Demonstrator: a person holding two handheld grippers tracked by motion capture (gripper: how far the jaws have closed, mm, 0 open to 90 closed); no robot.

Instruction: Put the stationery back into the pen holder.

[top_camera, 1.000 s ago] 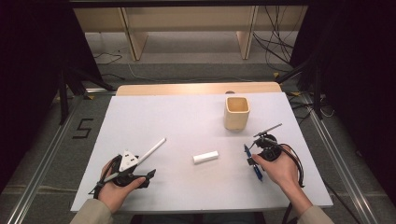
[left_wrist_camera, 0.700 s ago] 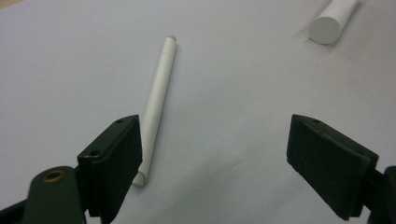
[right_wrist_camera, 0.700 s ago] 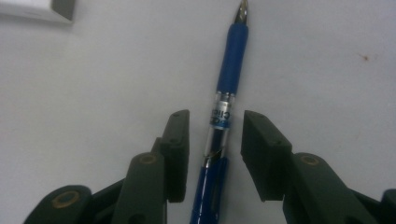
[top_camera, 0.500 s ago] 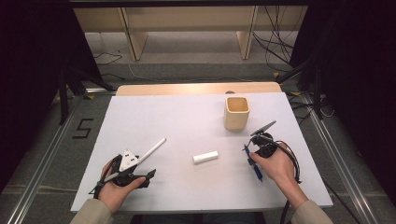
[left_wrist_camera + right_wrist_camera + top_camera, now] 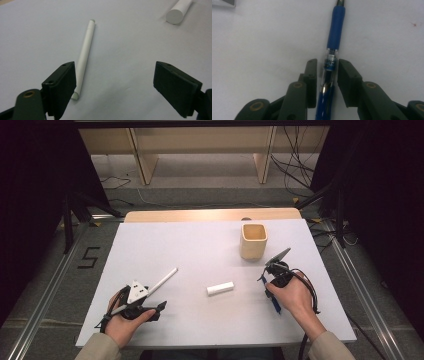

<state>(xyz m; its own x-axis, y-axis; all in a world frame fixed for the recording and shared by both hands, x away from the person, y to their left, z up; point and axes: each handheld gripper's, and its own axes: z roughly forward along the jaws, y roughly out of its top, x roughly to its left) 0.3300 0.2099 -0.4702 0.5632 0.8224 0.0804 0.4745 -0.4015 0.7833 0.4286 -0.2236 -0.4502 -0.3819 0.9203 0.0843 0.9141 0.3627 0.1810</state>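
Observation:
A blue pen (image 5: 334, 32) lies on the white table sheet (image 5: 200, 245) at the right; its lower end (image 5: 274, 304) pokes out beside the person's right hand. My right gripper (image 5: 327, 75) points down at it, one jaw on each side of the clear barrel. The jaws have just been closing, and a thin gap still shows at the left pad. In the high view the right gripper (image 5: 270, 282) sits over the pen. A white pen (image 5: 85, 52) lies beside the left jaw of my open left gripper (image 5: 115, 87), which rests at the front left (image 5: 156, 300).
A short white cylinder (image 5: 220, 288) lies mid-table between the hands; in the left gripper view that cylinder (image 5: 177, 12) lies far off at the upper right. A tan square cup (image 5: 253, 241) stands upright behind the right hand. The white pen (image 5: 162, 281) slants up-right from the left gripper.
The right gripper has shifted slightly left and tipped down over the blue pen. The left hand and the other objects have not moved.

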